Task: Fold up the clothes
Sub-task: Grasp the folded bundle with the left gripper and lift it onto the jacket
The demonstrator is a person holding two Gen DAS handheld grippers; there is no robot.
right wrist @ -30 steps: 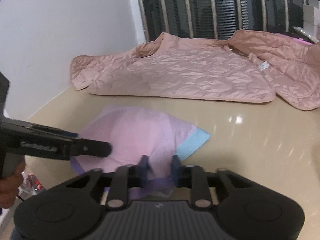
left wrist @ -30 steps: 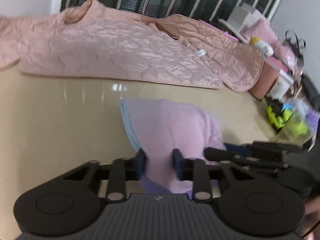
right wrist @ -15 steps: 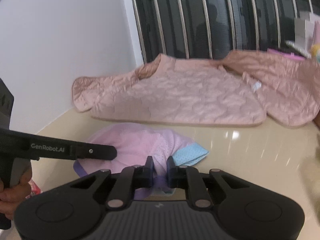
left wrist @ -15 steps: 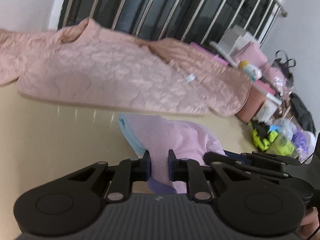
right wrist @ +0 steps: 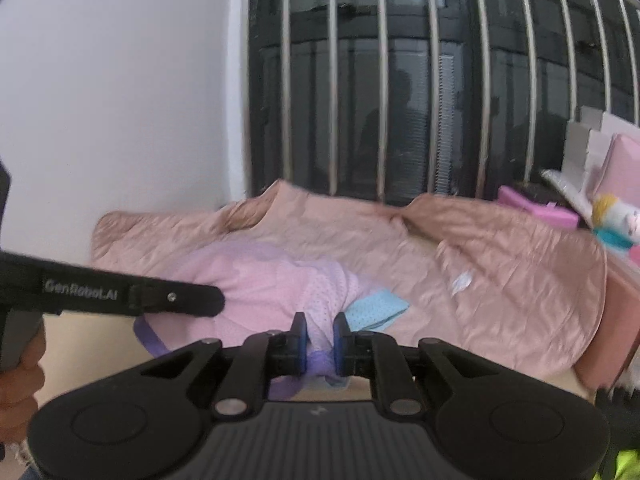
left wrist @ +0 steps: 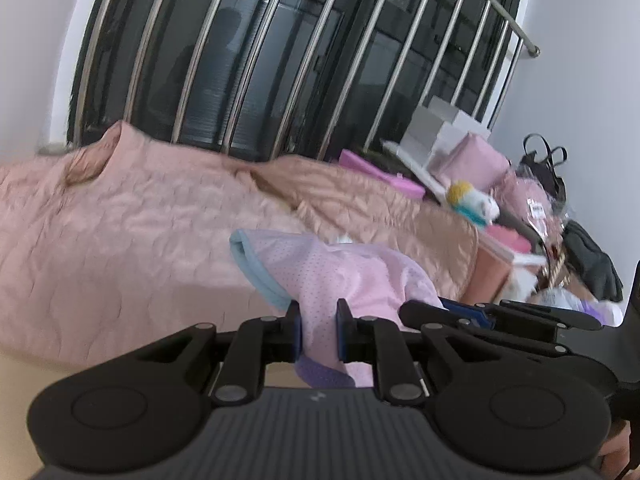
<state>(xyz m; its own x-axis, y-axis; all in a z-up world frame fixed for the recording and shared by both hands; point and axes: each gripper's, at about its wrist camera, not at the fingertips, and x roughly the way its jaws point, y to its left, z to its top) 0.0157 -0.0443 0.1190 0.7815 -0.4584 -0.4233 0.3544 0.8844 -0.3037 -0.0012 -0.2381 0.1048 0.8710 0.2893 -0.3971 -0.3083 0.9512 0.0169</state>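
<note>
A small pink mesh garment (left wrist: 344,276) with light blue and purple trim hangs lifted off the beige table. My left gripper (left wrist: 319,330) is shut on its near edge, cloth pinched between the blue pads. My right gripper (right wrist: 320,334) is shut on the same pink garment (right wrist: 272,284) at its purple hem. The right gripper (left wrist: 480,314) shows as a black bar at the right of the left wrist view. The left gripper (right wrist: 216,300) crosses the left side of the right wrist view, held by a hand (right wrist: 20,376).
A large pink quilted jacket (left wrist: 120,240) lies spread across the back of the table (left wrist: 280,376), under a barred dark window (right wrist: 400,100). Boxes, a plush toy (left wrist: 474,200), bags and pink packages pile up at the right.
Both grippers closed on the pink garment's near edge and rose with it. The garment came off the table and now hangs in front of the quilted jacket.
</note>
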